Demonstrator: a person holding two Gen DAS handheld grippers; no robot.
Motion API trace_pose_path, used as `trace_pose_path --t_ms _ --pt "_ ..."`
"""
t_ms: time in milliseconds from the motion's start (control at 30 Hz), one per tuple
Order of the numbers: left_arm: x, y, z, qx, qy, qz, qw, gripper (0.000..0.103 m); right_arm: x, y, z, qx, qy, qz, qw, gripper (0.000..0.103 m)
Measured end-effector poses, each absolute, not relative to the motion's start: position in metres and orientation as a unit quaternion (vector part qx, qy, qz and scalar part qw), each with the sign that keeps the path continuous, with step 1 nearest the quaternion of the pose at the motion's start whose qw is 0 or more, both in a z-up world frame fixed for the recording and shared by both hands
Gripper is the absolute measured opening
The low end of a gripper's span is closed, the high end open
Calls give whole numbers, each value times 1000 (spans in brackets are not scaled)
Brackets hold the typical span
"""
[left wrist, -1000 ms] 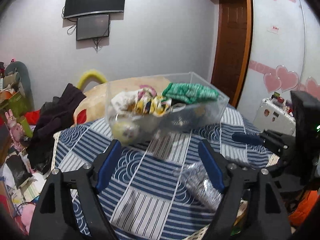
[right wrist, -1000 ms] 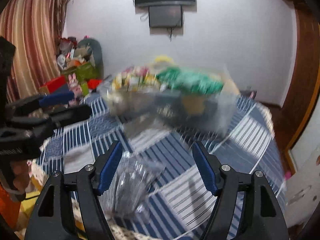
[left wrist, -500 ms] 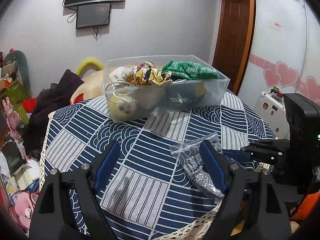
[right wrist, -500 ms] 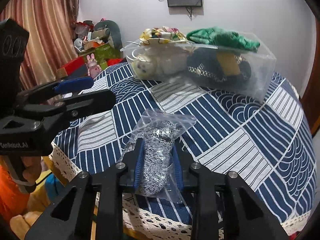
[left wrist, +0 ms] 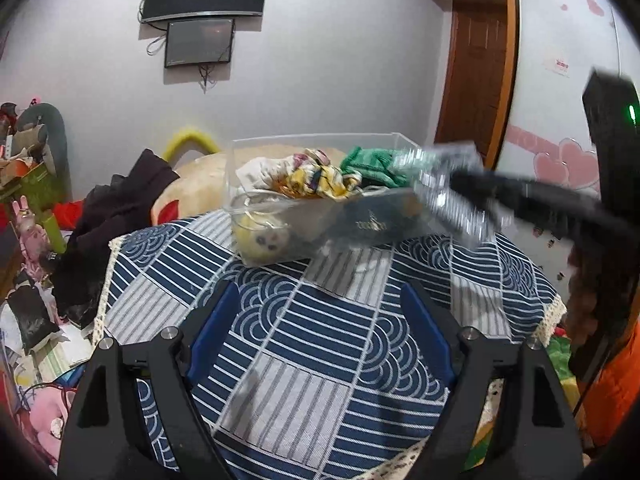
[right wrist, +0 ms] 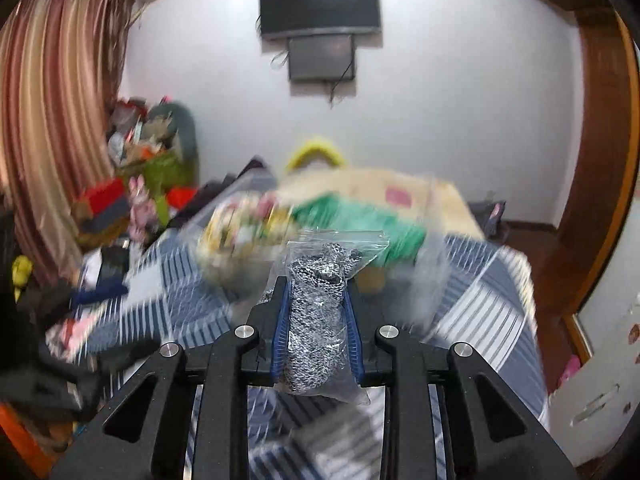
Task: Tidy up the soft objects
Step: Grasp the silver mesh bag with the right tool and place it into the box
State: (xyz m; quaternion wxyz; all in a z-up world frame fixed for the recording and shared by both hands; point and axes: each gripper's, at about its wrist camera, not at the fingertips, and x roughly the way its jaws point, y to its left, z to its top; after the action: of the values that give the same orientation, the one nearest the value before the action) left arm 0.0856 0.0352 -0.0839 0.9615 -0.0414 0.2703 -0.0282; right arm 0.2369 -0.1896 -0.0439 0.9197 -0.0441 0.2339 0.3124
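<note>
Right wrist view showed the right gripper (right wrist: 316, 320) with its fingers clamped on the clear bag of speckled fabric (right wrist: 320, 300), which half a second earlier lay on the worktop (left wrist: 320, 340) and was now lifted clear, carried toward the transparent bin (left wrist: 280, 184) (so the pickup looked done and the drop-in remained). The bag's long axis ran along the fingers, its sealed end pointing ahead at the bin. The left gripper (left wrist: 320, 328) hovered, fingers apart, empty.
</note>
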Motion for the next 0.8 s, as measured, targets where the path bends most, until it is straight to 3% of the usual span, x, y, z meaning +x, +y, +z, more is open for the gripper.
trace_pose_path --t_ms 300,467,567,800 --pt "95 45 -69 -50 234 3 971 93 267 -157 -21 -42 201 301 931 23" --pt "96 47 -66 -57 224 7 973 94 291 -131 -47 -66 249 292 921 23" --pt "97 49 -68 -61 225 6 972 94 293 -123 -63 -90 271 287 914 26" --pt "97 50 -63 -64 219 8 973 94 261 -136 -50 -122 236 277 924 42"
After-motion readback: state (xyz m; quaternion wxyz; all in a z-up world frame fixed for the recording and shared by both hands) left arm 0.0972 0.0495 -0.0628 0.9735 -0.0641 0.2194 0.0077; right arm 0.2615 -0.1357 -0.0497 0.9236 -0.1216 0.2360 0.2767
